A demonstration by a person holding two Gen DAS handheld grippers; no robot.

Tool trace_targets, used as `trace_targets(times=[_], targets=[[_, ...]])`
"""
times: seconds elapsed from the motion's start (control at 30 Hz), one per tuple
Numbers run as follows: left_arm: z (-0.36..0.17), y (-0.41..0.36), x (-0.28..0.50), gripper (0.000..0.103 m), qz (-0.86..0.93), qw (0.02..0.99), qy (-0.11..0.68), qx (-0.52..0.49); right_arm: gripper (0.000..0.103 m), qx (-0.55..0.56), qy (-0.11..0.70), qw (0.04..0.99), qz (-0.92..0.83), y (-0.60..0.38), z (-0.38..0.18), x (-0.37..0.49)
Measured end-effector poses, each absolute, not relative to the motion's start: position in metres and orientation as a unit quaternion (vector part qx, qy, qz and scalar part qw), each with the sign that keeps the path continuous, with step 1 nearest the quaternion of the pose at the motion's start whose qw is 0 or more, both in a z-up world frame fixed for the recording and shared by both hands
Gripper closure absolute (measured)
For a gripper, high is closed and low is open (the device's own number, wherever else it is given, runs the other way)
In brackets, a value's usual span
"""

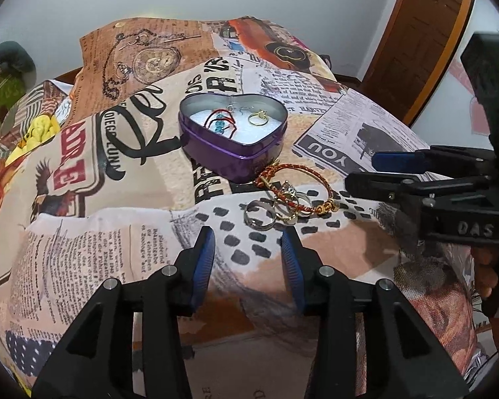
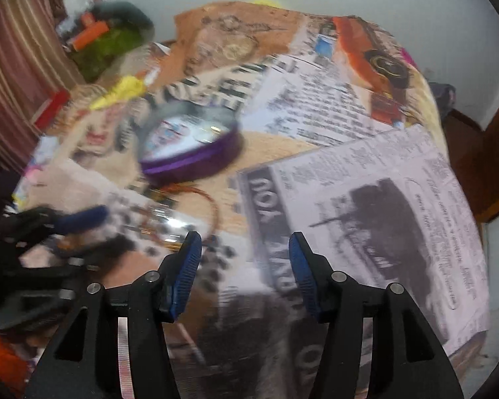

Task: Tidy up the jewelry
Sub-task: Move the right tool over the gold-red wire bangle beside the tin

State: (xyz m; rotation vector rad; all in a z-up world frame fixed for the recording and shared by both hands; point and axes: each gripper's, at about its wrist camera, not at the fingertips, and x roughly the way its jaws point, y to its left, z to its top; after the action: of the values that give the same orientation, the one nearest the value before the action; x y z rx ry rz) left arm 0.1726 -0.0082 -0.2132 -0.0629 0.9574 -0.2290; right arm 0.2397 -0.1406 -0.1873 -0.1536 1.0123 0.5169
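A purple heart-shaped tin [image 1: 236,146] stands open on the printed cloth, holding a gold ring [image 1: 258,118] and a red-cord bracelet with blue beads [image 1: 221,123] on white padding. In front of it lie a red-and-gold bangle [image 1: 296,184] and several rings [image 1: 272,212]. My left gripper [image 1: 248,242] is open and empty, just short of the rings. My right gripper [image 2: 245,249] is open and empty; it also shows in the left wrist view [image 1: 366,171], to the right of the bangle. The right wrist view is blurred; the tin [image 2: 191,143] and bangle [image 2: 213,209] show there.
A collage-print cloth [image 1: 116,199] covers the table. Clutter with green, orange and yellow items [image 2: 106,43] sits at the far left near a striped curtain [image 2: 13,76]. A wooden door [image 1: 425,33] stands at the right. The table edge drops off on the right.
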Motion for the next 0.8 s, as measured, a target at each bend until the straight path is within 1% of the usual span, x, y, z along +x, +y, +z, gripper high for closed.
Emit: trace_targets(times=[0.23,0.43,0.67,0.8], targets=[[-0.216,-0.008,0.175,0.063,-0.114,0.880,0.460,-0.032,0.053,-0.079,0.505,0.821,0.254,-0.120,-0.210,0.248],[-0.214,-0.016,0.176,0.063,-0.129,0.880,0.457,-0.008,0.053,-0.122,0.490,0.835,0.217,-0.134,-0.207,0.251],[-0.216,-0.016,0.187,0.063,-0.133,0.879,0.457,-0.014,0.053,-0.082,0.496,0.837,0.217,-0.150,-0.197,0.256],[-0.217,-0.017,0.189,0.067,-0.135,0.881,0.453,-0.010,0.052,-0.065,0.493,0.835,0.234,-0.141,-0.198,0.253]])
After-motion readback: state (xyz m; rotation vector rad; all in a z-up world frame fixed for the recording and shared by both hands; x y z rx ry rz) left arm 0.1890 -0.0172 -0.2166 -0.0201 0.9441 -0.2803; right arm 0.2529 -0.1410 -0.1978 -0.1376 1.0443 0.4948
